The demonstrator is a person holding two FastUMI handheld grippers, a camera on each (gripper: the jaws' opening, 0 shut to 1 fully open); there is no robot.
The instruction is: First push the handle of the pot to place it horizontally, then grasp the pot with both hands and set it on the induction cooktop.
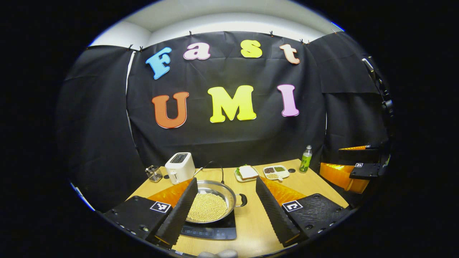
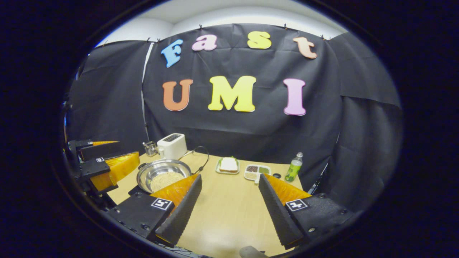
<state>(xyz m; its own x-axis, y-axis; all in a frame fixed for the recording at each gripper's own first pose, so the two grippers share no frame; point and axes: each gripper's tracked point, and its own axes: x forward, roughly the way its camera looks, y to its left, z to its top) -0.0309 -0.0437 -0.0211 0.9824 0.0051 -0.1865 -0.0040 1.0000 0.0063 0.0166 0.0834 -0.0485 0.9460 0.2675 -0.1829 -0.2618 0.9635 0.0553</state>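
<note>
A steel pot [image 1: 219,185] filled with pale beans rests on the black induction cooktop [image 1: 211,232]. One dark loop handle [image 1: 243,200] juts from its right side; the opposite side is hidden behind a finger. My left gripper [image 1: 226,181] hovers open just in front of the pot, touching nothing. In the right gripper view the pot [image 2: 161,166] stands at the left, and the left gripper [image 2: 104,165] hangs beside it. My right gripper [image 2: 230,178] is open over bare table, well to the right of the pot. It also appears far right in the left gripper view [image 1: 358,168].
On the wooden table [image 1: 251,222], behind the pot, stand a white toaster [image 1: 179,167] and a small wire holder [image 1: 154,173]. To the right are a sandwich plate [image 1: 246,173], a divided snack tray [image 1: 276,172] and a green bottle [image 1: 306,159]. A black cable [image 2: 204,157] curls near the toaster.
</note>
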